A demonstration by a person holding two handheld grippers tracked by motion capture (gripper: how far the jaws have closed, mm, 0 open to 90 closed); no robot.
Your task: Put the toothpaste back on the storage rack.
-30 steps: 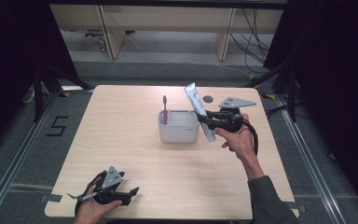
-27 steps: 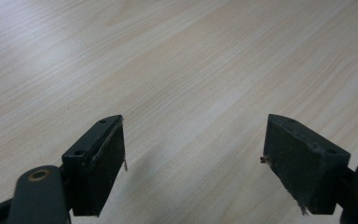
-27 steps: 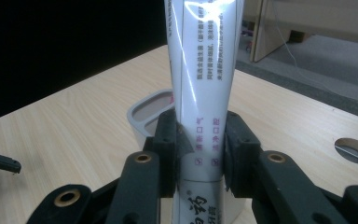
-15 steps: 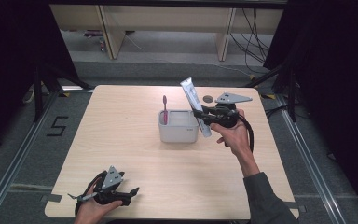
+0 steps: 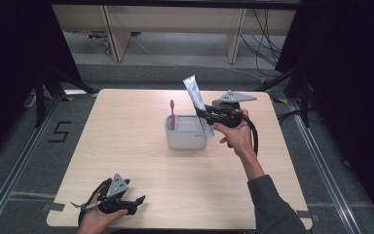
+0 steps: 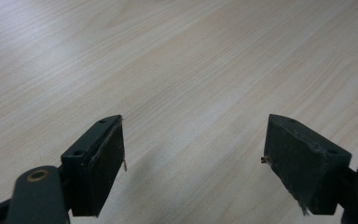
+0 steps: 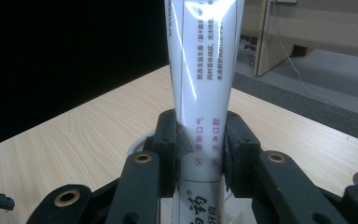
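Since the earlier frame, we note the right gripper [image 5: 205, 114] has carried the toothpaste tube [image 5: 196, 100] leftward, so the tube's lower end now sits at the right rim of the white holder [image 5: 186, 138] instead of clear to its right; the left gripper [image 5: 126, 201] has kept its place, well in front of the holder near the worktop [image 5: 141, 165] edge. Right jaws are clamped on the tube low on its body, one pad on each flat face, with the crimped end tilted up and away above the holder. Left jaws stand apart with nothing between them, over bare wood. A pink toothbrush [image 5: 172, 114] stands upright in the holder's left part. We judge the tube light and soft-walled: it should dent under pressure, and its glossy skin may slide in the pads. The firmer part near the cap looks the safer place to hold; a mid-body grip would flex. We expect the long free end to sway when the tube is tipped into the holder.
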